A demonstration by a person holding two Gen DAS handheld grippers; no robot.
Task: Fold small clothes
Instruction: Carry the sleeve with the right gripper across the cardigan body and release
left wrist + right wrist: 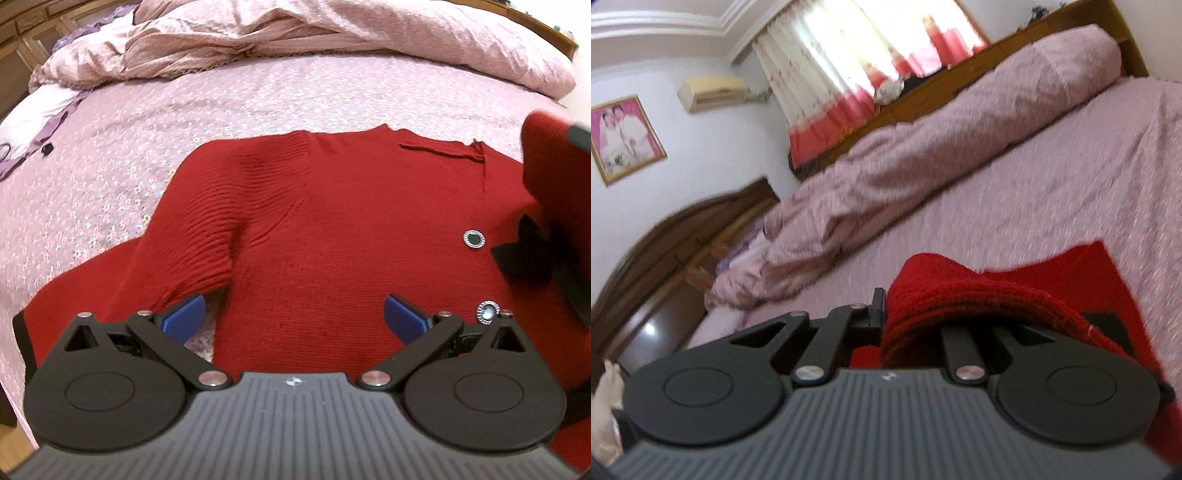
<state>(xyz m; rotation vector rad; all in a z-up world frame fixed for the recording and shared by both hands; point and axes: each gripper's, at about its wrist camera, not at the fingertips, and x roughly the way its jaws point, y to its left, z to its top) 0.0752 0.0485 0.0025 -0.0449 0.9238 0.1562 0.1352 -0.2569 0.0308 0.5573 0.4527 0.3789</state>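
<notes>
While I look down the left wrist cam:
left gripper [293, 317]: my jaws spread wide, nothing between the blue pads [184, 319]
red sweater [332, 229]: flat on pink bedsheet [110, 155], sleeve folded across the body

right wrist cam:
right gripper [886, 314]: clenched on a bunched fold of the red sweater [960, 295], lifted off the bedsheet [1034, 184]

I see the sweater [332, 221] spread flat on the bed [258, 99] before my left gripper [293, 314] — rumpled quilt [295, 33] lying behind it.
</notes>
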